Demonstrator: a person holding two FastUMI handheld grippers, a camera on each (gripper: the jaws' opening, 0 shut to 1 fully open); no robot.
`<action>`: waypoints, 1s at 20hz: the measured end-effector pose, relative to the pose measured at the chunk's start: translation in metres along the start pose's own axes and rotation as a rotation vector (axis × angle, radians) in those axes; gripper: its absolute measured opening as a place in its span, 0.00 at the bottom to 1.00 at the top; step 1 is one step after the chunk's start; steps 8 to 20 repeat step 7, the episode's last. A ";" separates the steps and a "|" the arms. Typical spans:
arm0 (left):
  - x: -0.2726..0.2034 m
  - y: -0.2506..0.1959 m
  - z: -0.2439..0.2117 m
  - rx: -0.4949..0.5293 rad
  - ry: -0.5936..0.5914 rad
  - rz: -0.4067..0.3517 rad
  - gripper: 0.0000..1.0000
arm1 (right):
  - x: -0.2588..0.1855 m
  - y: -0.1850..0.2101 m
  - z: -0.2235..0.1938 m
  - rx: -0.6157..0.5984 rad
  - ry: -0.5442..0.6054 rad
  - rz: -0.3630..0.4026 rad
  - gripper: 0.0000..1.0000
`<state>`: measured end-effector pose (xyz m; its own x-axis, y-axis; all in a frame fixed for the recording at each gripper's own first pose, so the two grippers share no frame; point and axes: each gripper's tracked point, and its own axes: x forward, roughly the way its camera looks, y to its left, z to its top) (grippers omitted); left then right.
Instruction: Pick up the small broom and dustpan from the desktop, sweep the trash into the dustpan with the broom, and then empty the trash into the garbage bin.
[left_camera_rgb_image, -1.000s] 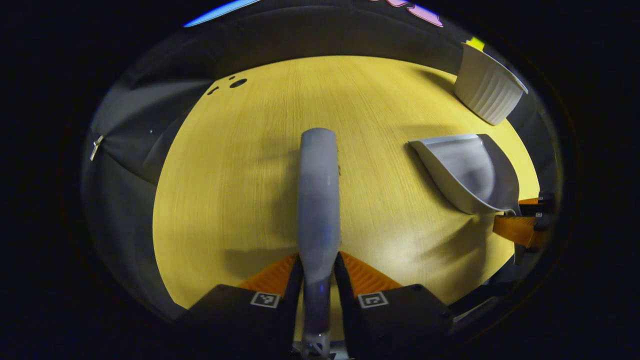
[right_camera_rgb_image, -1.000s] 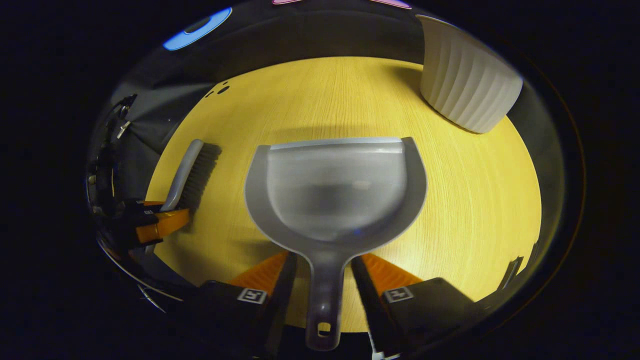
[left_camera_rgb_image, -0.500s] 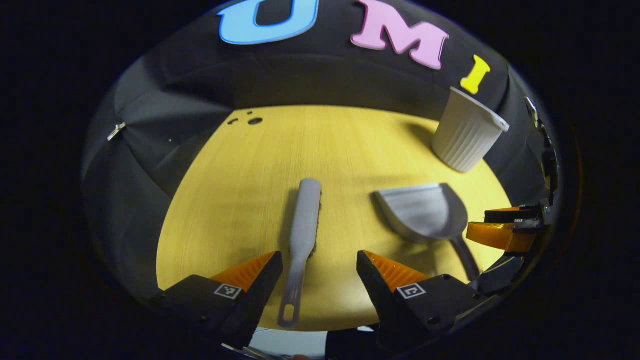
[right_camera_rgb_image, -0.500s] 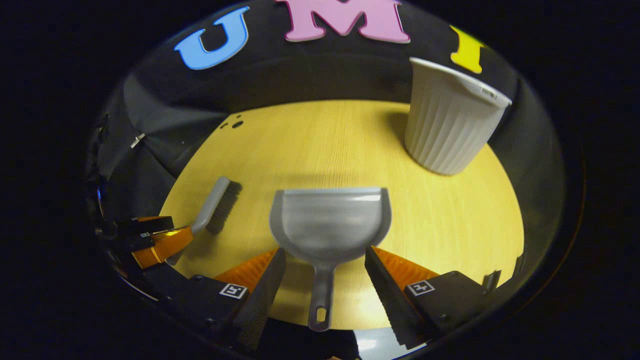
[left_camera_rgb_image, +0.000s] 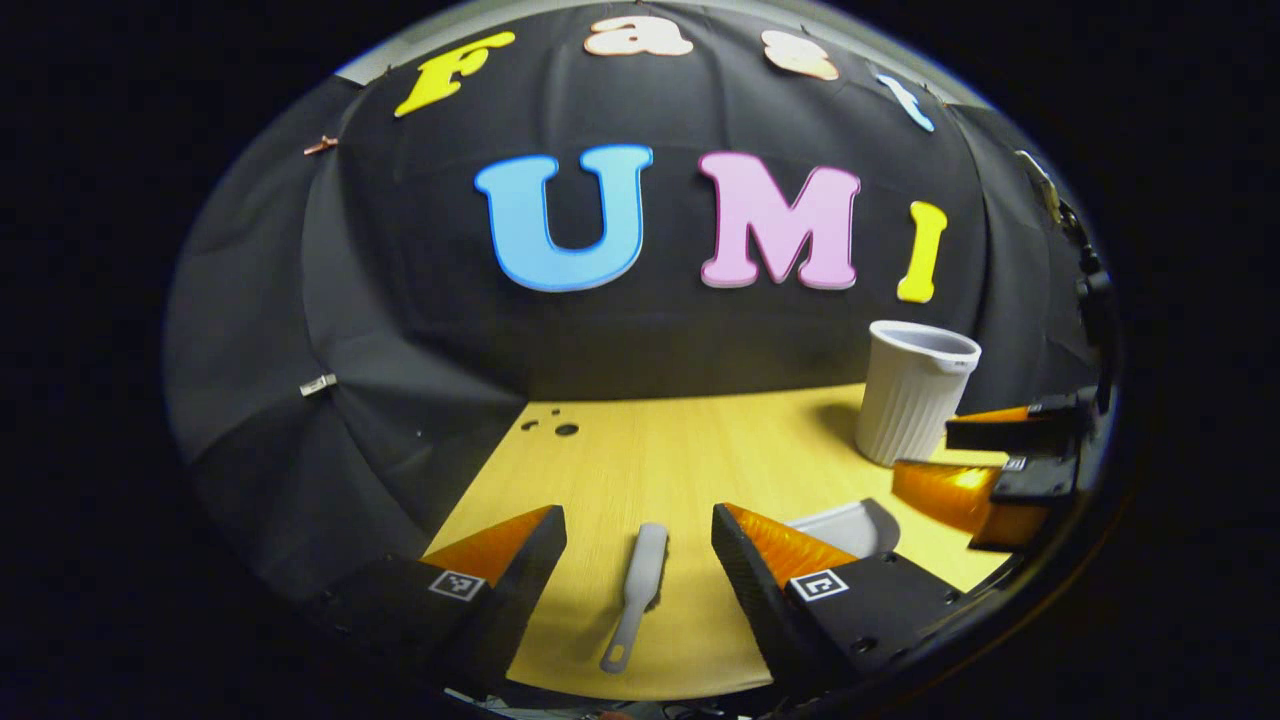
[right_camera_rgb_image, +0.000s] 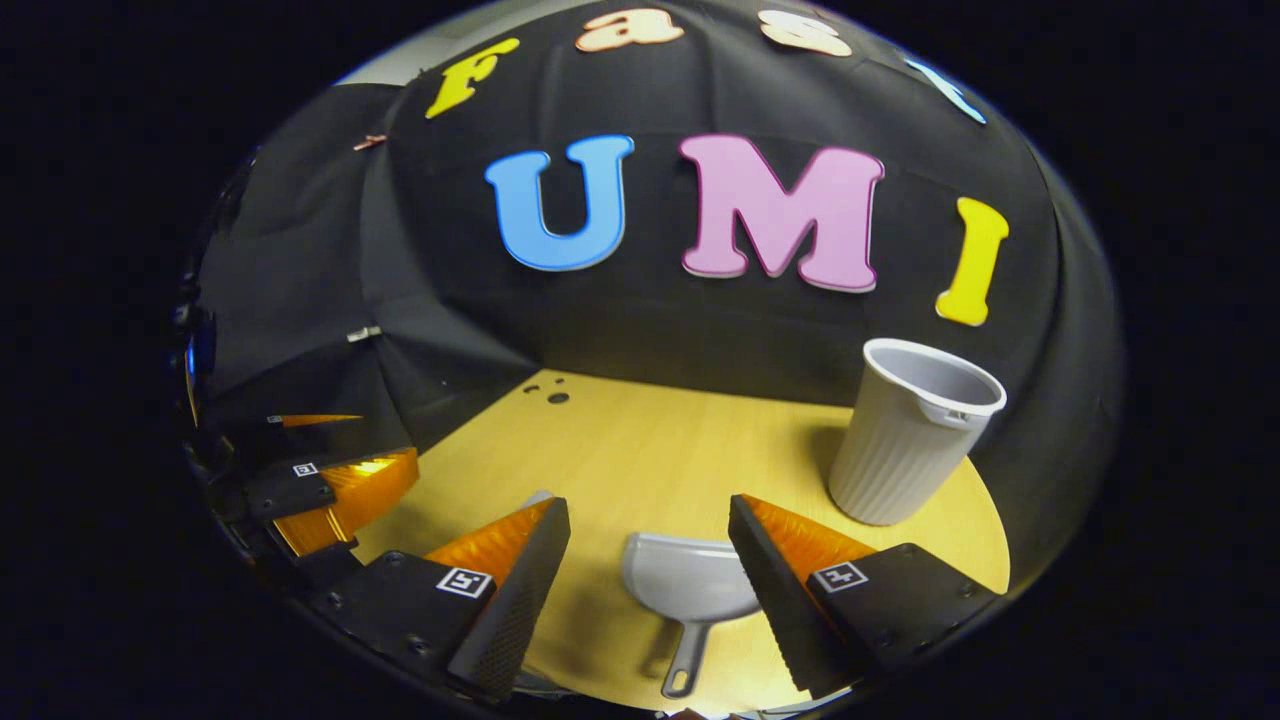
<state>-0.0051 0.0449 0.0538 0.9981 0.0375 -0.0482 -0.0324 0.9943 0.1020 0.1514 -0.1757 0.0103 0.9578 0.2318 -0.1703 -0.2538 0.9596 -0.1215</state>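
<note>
Wood desktop (left_camera_rgb_image: 700, 450) | 1 broom (left_camera_rgb_image: 637, 592), 1 dustpan (right_camera_rgb_image: 692, 585), 1 bin (right_camera_rgb_image: 910, 440) | L tool (left_camera_rgb_image: 638, 545) spread, R tool (right_camera_rgb_image: 650, 540) spread, both empty

Grey broom (left_camera_rgb_image: 640, 590), grey dustpan (right_camera_rgb_image: 692, 592); white ribbed bin (right_camera_rgb_image: 905, 440); yellow wood-grain desktop (right_camera_rgb_image: 650, 450).

Dim booth, sharp, fisheye-warped edges

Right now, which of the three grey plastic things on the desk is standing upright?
The ribbed garbage bin, at the back right. The broom and dustpan both lie flat.
</note>
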 end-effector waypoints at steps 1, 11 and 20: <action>-0.005 -0.004 0.004 -0.010 -0.013 -0.019 0.95 | -0.004 0.009 0.000 0.005 0.000 0.017 0.99; -0.023 0.007 -0.010 -0.042 0.016 -0.011 0.96 | 0.001 0.038 -0.026 0.075 0.107 0.115 1.00; -0.023 0.007 -0.010 -0.042 0.016 -0.011 0.96 | 0.001 0.038 -0.026 0.075 0.107 0.115 1.00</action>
